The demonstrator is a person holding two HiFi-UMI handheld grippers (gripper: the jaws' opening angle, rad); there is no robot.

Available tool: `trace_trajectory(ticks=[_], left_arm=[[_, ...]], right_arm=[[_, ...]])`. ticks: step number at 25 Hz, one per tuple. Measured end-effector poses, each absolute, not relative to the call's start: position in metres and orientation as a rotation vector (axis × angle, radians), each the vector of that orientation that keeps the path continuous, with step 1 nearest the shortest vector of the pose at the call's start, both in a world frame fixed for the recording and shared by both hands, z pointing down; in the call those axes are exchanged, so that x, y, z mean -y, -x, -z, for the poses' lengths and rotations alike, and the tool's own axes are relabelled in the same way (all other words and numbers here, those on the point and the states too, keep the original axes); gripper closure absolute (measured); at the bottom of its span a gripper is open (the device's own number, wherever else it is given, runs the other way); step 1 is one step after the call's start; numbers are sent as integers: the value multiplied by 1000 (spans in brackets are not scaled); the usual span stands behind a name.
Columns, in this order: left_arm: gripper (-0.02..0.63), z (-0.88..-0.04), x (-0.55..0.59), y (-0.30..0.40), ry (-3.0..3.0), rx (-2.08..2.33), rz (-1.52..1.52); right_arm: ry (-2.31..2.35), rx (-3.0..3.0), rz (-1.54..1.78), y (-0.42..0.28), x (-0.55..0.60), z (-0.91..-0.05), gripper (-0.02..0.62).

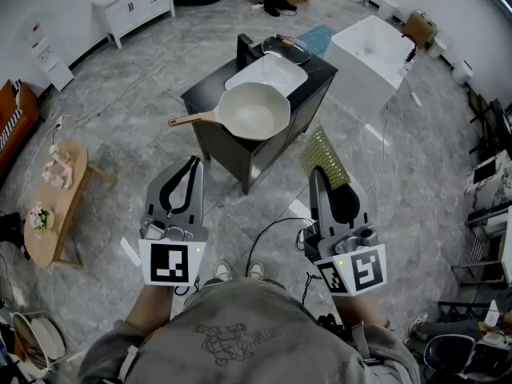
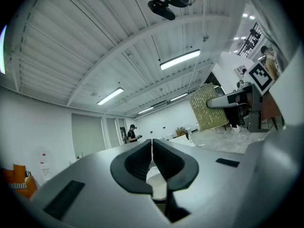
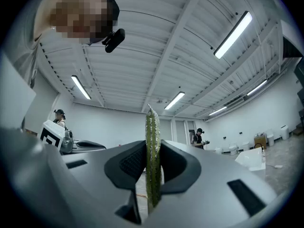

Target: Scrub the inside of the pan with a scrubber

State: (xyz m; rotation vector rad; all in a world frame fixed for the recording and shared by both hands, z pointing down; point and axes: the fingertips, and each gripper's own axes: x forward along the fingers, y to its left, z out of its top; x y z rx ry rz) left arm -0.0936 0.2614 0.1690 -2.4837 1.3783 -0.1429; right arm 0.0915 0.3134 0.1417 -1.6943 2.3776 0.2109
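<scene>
A cream pan (image 1: 254, 111) with a wooden handle rests on the near corner of a dark stand (image 1: 210, 131), its inside empty. My left gripper (image 1: 192, 163) hovers below and left of the stand, its jaws shut with nothing between them; the pads (image 2: 142, 158) meet. My right gripper (image 1: 318, 173) is held right of the stand, shut on a flat green mesh scrubber (image 1: 324, 157) that sticks up past the fingertips. In the right gripper view the scrubber (image 3: 152, 156) stands edge-on between the pads. Both grippers point upward, well short of the pan.
A glass lid (image 1: 286, 49) and a white tray (image 1: 268, 76) lie behind the pan on the stand. A white tub (image 1: 370, 53) stands to the right, a small wooden table (image 1: 56, 202) to the left, a white cabinet (image 1: 136, 5) at the back. Cables trail on the floor.
</scene>
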Motion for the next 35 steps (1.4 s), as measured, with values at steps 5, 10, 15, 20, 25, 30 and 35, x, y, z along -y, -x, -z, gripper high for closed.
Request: trace_trajectory(ticks=[5,10,15,20,25,30,35], left_arm=[[583,-163,-266,89,2471,-1369,133],[583,-165,-268,87,2472,-1377,138],[583,-165,-270,82,2469,-1372,152],[583,-171,-275,74,2471,-1385,171],[583,-176,-278,60,2468,-1394,194],[583,-180,-281,47,2452,-1419,202],[583,-180,-283,42,2419,-1457,202]], right_arm=[[1689,-2369,-204,-97,-317,-139,518],[1669,-2359,-193,-99,-317,-130,518],[1659,-2377,-174,-102,-319,-133,518],[1647,-2393,-157,-108,-321,-140,518],[1615,-2419,-133,-119,-321,-147,518],[1578,-2441,-119,-131,-323,-153,518],[1562,-2442,-108,-147,-324,-158,518]])
